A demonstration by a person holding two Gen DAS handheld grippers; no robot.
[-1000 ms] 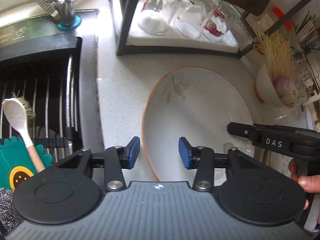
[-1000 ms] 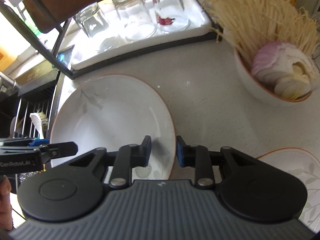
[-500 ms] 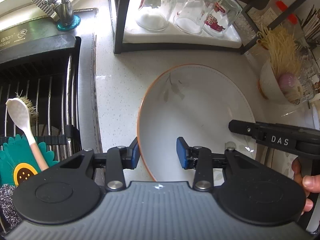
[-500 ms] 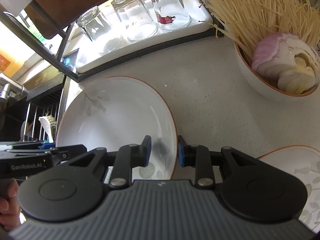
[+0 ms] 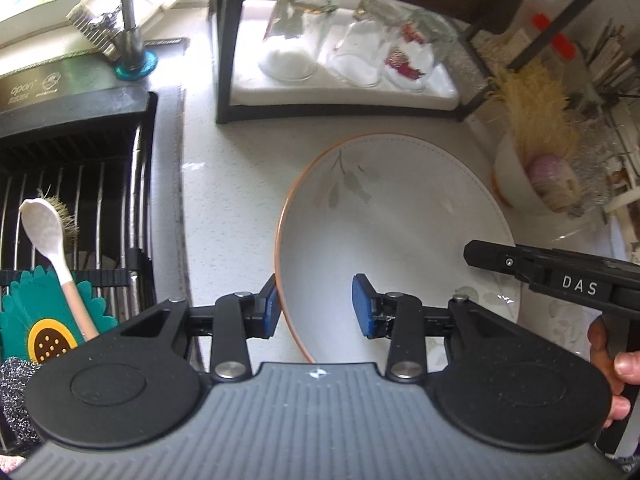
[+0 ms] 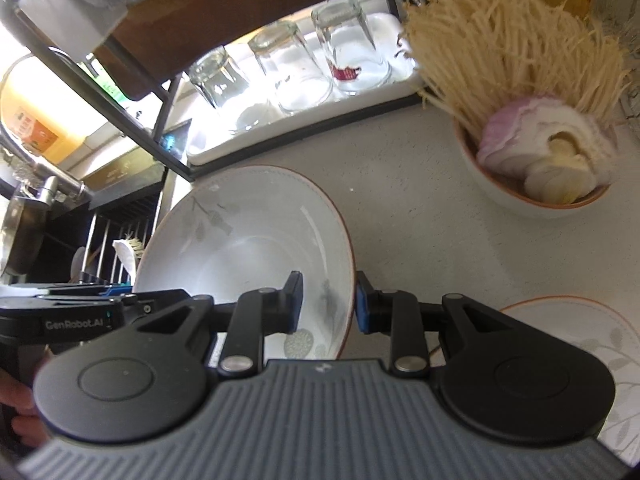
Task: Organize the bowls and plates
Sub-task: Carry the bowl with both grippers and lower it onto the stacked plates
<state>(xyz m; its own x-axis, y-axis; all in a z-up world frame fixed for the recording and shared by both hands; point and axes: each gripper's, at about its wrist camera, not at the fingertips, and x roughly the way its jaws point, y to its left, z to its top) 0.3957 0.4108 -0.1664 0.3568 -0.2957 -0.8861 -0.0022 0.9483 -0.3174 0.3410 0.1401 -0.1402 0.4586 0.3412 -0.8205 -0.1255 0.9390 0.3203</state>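
we grasp the wide white orange-rimmed ceramic bowl (image 5: pixel 392 216) between left tongs (image 5: pixel 316 312) and right tongs (image 6: pixel 328 300); uneven lifting could slip its rim free.

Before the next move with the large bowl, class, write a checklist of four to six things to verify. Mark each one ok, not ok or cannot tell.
1. The large bowl's rim sits between the left tool's pads: ok.
2. The opposite rim sits between the right tool's pads: ok.
3. The left tool's pads press firmly on the wall: cannot tell.
4. The large bowl is empty, so nothing can spill: ok.
5. The noodle bowl stands apart from the large bowl: ok.
6. The small plate near the right tool leaves enough clearance: cannot tell.
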